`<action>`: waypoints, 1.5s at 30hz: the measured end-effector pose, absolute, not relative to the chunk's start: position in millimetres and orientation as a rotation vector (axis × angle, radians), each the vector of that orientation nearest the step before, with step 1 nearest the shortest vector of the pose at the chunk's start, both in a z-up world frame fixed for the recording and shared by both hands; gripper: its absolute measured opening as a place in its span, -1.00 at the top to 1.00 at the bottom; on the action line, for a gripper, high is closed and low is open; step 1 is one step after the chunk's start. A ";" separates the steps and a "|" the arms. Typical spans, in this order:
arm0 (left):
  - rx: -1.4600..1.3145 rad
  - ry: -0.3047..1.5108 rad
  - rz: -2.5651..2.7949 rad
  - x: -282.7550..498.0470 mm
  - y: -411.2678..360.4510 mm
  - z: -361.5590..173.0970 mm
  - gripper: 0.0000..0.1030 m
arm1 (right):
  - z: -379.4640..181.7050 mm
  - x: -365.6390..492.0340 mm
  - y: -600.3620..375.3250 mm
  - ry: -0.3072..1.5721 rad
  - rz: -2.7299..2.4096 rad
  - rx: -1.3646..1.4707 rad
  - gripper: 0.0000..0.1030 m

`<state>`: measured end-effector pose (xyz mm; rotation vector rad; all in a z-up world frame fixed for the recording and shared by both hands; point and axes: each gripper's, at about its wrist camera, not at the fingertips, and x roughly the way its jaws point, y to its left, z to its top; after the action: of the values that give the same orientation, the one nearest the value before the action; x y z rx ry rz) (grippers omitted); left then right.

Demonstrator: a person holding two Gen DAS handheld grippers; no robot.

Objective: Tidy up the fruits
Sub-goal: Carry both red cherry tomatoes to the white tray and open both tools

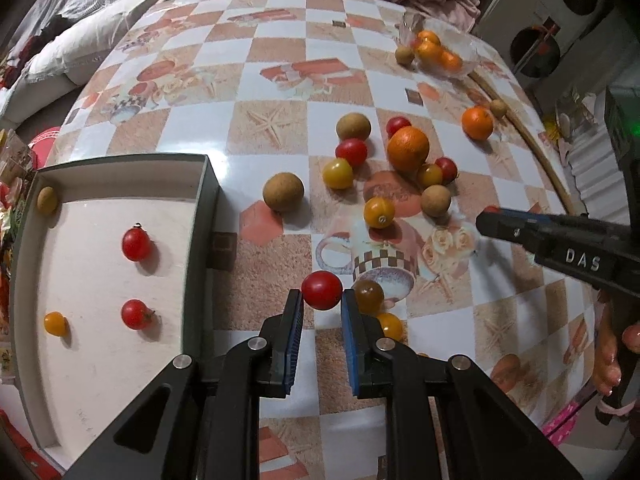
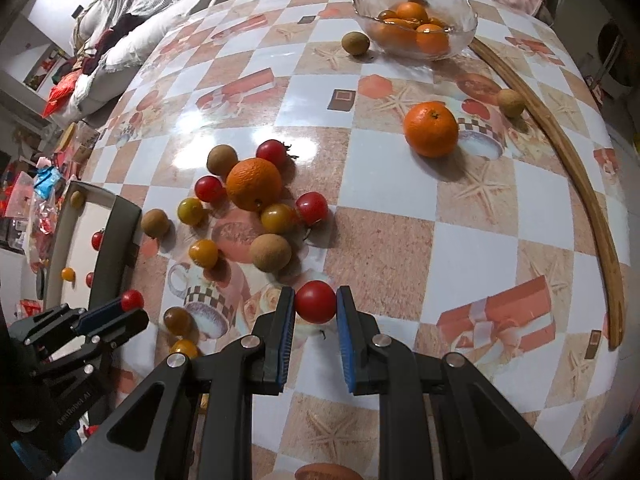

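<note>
Left gripper (image 1: 322, 308) clamps glossy red tomato (image 1: 321, 290); right gripper (image 2: 316, 308) clamps another (image 2: 315, 301).

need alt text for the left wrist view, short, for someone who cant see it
The left gripper grips a red cherry tomato between its blue-padded fingers over a checkered tablecloth. To its left, a shallow tray holds two red tomatoes, a yellow one and a longan; more tomatoes, longans and oranges lie scattered ahead.

Checkered table (image 2: 400, 240) bears scattered fruit (image 2: 253, 183), tray (image 1: 200, 240), glass bowl (image 2: 464, 36).
</note>
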<state>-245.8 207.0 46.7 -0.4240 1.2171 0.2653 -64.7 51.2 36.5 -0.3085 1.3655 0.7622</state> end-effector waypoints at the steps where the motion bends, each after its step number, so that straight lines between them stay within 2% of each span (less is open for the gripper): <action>1: -0.427 1.212 0.264 -246.4 208.0 48.5 0.60 | 38.1 -66.2 51.5 1.365 0.765 -0.309 0.56; 23: -0.512 1.117 0.401 -313.5 260.9 82.5 0.60 | 70.8 -116.2 123.7 1.314 0.934 -0.391 0.56; 34: -0.574 1.117 0.567 -385.1 308.3 72.0 0.60 | 75.8 -176.2 198.5 1.301 1.106 -0.478 0.56; 45: -0.629 1.148 0.696 -428.0 350.3 37.8 0.60 | 49.8 -223.4 271.9 1.338 1.205 -0.572 0.56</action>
<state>-428.0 350.3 37.8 -0.6292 1.1476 0.6956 -223.4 271.9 49.8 -0.5722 1.3375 1.2051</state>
